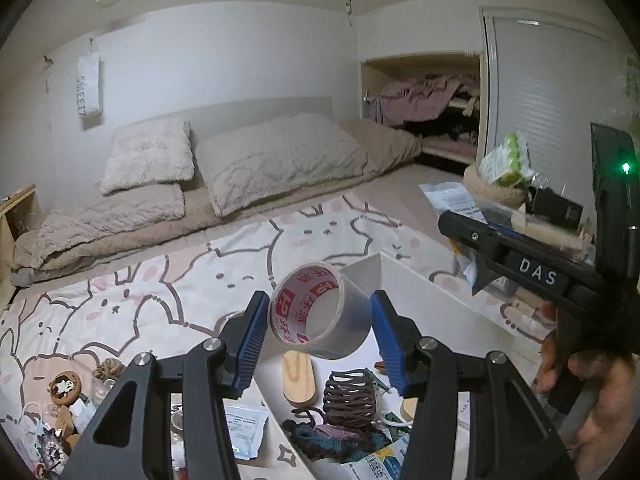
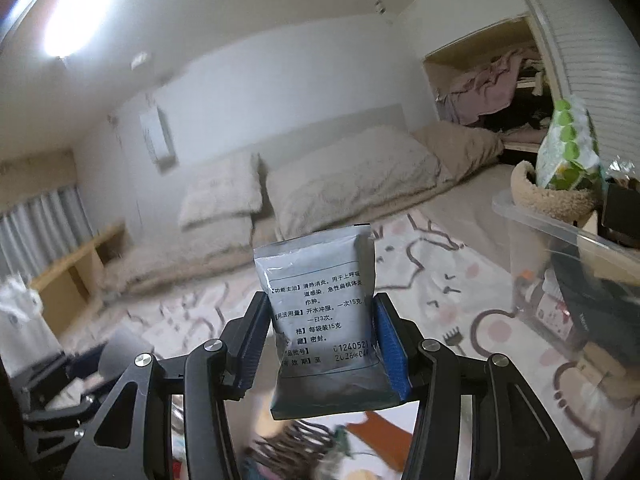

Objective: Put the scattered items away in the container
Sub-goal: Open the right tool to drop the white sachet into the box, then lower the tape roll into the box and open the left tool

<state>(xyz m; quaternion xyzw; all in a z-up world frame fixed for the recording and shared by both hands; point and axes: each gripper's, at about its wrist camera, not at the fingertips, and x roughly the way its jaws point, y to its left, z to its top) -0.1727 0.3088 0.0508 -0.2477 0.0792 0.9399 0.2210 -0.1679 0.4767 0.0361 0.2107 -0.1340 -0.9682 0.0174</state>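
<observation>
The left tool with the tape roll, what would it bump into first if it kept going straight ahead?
Probably the bed. The left tool, clamped on the tape roll, points slightly downward over the white container, so it would likely meet the bunny-print bedspread before the pillows. Depth is hard to judge.

A bed (image 1: 132,300) in a rabbit-print sheet is carrying a white box (image 1: 420,300), with pillows (image 1: 276,160) lying beyond the box and small clutter (image 1: 64,396) lying left of it.
</observation>
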